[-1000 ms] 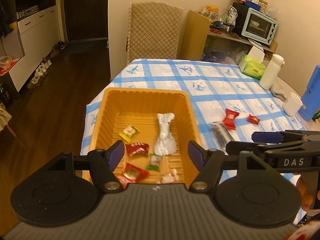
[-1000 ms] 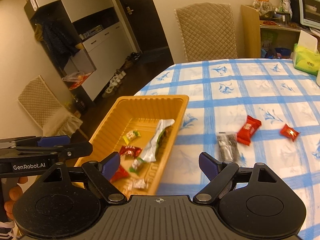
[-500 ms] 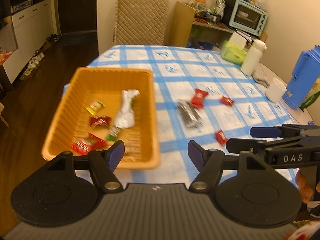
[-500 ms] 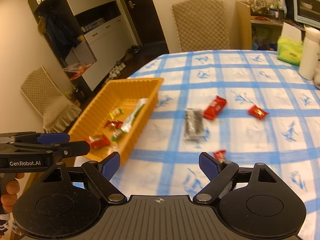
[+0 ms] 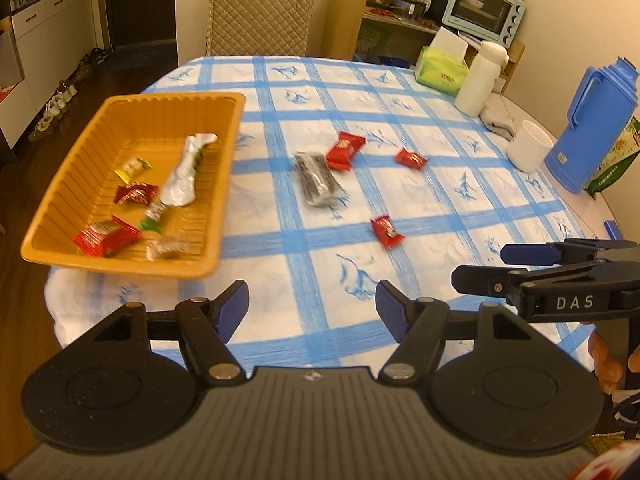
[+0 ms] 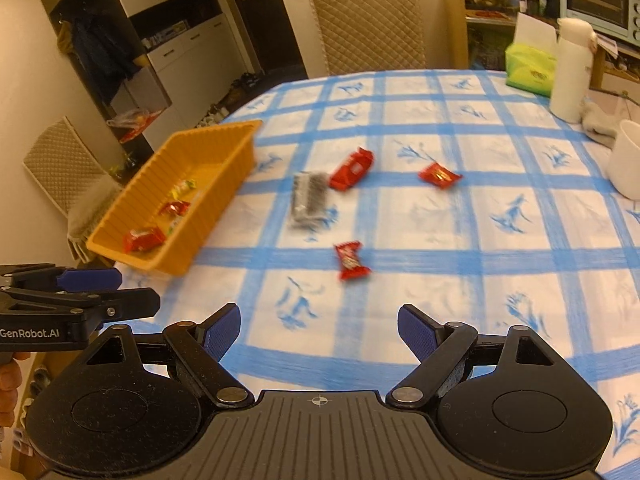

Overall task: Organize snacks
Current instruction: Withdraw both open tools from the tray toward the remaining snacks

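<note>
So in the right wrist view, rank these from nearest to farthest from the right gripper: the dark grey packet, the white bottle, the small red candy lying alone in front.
From the right gripper:
1. Small red candy, just ahead, centre.
2. Dark grey packet, further on, slightly left, beside the orange tray.
3. White bottle, far right, at the table's back edge.

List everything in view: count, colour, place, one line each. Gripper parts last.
tray: one, orange, table's left edge, holding wrapped snacks
silver packet: one, in the tray
red snacks: three, loose on the cloth right of the tray
dark packet: one, grey-black, beside the largest red snack
tablecloth: one, blue-and-white check
mug: one, white, right side
jug: one, blue, far right
flask: one, white, at the back
tissue box: one, green, beside the flask
chair: one, beige, behind the table
left gripper: open, empty
right gripper: open, empty
</note>
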{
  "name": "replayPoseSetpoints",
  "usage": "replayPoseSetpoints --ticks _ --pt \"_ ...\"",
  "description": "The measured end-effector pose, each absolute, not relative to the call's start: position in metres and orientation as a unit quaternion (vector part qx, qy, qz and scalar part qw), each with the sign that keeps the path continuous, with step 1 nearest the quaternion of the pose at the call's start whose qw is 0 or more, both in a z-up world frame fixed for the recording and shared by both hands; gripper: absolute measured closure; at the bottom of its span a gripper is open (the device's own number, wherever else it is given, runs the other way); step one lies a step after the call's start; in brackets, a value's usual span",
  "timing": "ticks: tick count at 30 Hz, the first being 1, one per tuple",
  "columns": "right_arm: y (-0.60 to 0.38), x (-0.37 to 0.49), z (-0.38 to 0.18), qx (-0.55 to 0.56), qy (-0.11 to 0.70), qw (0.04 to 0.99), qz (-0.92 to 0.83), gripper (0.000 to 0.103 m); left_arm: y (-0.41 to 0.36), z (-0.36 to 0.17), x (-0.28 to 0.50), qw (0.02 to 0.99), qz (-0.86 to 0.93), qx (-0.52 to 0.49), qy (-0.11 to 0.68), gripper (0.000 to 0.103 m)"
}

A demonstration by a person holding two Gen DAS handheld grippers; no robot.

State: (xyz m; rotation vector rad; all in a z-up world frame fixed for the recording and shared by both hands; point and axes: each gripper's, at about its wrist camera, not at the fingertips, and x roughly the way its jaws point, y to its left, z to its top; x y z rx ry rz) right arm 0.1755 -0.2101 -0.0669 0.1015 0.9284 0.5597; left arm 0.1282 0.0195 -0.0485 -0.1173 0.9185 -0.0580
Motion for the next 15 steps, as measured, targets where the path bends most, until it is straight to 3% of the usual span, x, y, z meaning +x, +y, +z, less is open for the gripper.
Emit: replayPoseSetpoints --ticks 15 --pt "-0.253 0.193 -0.098 0.036 0.462 0.854 0.237 0.018 -0.025 -0.077 0.145 0.883 -0.021 -0.043 0.467 0.035"
